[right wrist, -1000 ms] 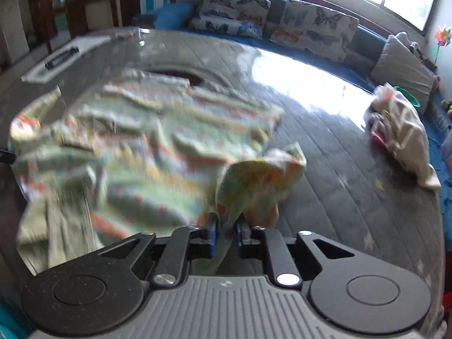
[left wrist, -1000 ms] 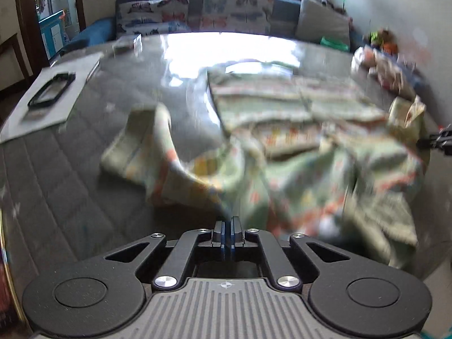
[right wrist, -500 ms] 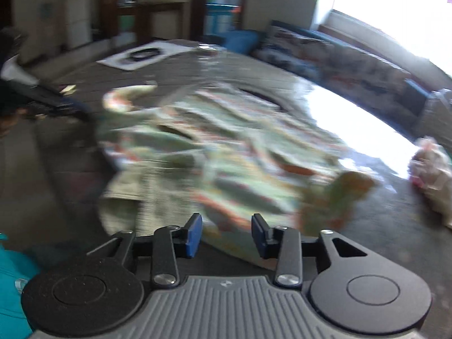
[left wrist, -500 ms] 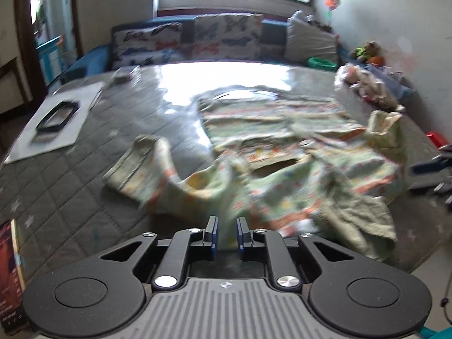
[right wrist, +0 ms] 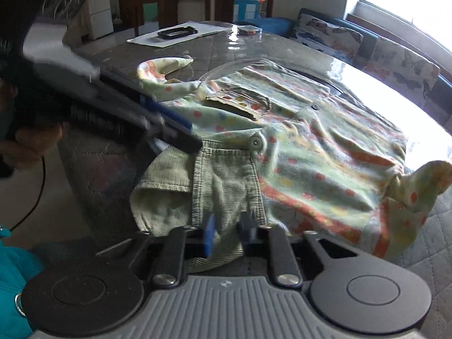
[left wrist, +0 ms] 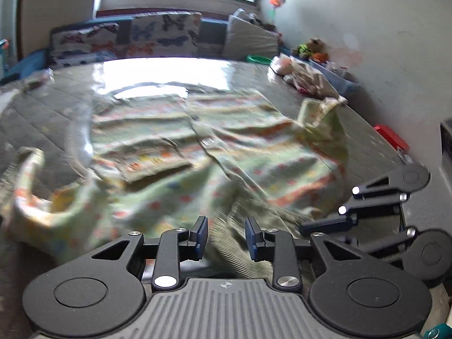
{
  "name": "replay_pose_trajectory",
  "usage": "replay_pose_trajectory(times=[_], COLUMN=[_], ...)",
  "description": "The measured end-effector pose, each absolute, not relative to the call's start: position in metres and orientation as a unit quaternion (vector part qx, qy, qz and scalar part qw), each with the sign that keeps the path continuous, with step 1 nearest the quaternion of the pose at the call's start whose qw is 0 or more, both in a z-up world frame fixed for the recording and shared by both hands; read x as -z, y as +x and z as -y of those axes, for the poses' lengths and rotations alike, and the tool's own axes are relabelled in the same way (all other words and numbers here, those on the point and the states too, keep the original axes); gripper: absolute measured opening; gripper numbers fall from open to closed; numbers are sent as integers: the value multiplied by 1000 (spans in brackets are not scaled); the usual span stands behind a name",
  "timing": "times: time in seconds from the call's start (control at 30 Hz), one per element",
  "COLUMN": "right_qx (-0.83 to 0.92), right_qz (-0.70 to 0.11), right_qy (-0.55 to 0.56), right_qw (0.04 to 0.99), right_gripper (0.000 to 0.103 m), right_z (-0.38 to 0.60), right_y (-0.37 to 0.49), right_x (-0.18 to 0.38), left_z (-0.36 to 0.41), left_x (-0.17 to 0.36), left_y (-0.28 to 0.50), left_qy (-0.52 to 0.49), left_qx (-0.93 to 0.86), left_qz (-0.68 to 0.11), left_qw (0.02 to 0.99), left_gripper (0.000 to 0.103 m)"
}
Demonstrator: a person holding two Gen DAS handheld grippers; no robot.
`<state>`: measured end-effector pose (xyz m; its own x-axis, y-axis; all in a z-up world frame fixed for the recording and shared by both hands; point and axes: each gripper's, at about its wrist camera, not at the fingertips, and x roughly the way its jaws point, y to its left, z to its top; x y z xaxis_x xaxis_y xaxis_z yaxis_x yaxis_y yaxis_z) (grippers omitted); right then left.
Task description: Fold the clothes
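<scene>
Opening left tool (left wrist: 226, 237) — sleeve (left wrist: 31, 197) dropped, now over collar (left wrist: 240, 254).

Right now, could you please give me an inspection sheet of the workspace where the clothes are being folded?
Surface: grey quilted table with strong window glare at the far side.
Job's things: patterned shirt spread out, sleeves crumpled at both sides, ribbed collar at the near edge; a second bundle of clothes at the far right corner.
Clutter: black frame on a white sheet; small clear box.
Grippers: left tongs opening, collar fabric between them, pads not pressing; right tongs shut on the ribbed collar.
Cables: thin black cable hanging by the hand holding the left tongs.
Surroundings: butterfly-print sofa cushions, window, toys along the wall.
</scene>
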<state>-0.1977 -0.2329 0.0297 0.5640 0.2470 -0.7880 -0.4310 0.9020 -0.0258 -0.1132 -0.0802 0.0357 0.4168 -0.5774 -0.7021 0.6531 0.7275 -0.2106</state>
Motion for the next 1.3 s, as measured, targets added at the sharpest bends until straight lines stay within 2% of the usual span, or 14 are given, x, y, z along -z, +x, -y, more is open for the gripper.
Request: replay_pose_trajectory(times=[0.1, 0.23, 0.33, 0.5, 0.63, 0.7, 0.77, 0.9, 1.03, 1.3], right_qx=[-201, -238, -232, -148, -46, -5, 6, 10, 11, -71], right_qz=[-429, -438, -429, -375, -360, -369, -379, -386, -390, -357], right_qy=[-109, -103, -57, 14, 29, 46, 73, 94, 102, 114], right_qw=[874, 861, 871, 915, 931, 928, 923, 918, 915, 925], right_gripper=[4, 4, 6, 8, 8, 12, 12, 24, 24, 28], right_z=[238, 242, 259, 320, 376, 400, 419, 437, 435, 410], right_y=[-203, -218, -227, -236, -228, -218, -204, -185, -160, -133], right_x=[-33, -34, -39, -68, -72, -64, -52, -33, -20, -32], left_z=[81, 78, 74, 66, 71, 81, 94, 119, 132, 132], left_x=[-28, -25, -28, -46, -63, -68, -68, -55, -40, -28], left_y=[-117, -128, -132, -127, -128, -127, -126, -122, -120, -118], left_qy=[50, 61, 74, 67, 63, 62, 65, 74, 80, 77], left_qx=[376, 400, 402, 401, 407, 412, 416, 417, 415, 413], left_qz=[-408, -411, -406, -396, -370, -362, -361, -377, -398, -412], left_qw=[830, 817, 817, 823, 833, 834, 832, 824, 814, 808], left_gripper=[31, 32, 33, 34, 37, 44, 44, 46, 46, 50])
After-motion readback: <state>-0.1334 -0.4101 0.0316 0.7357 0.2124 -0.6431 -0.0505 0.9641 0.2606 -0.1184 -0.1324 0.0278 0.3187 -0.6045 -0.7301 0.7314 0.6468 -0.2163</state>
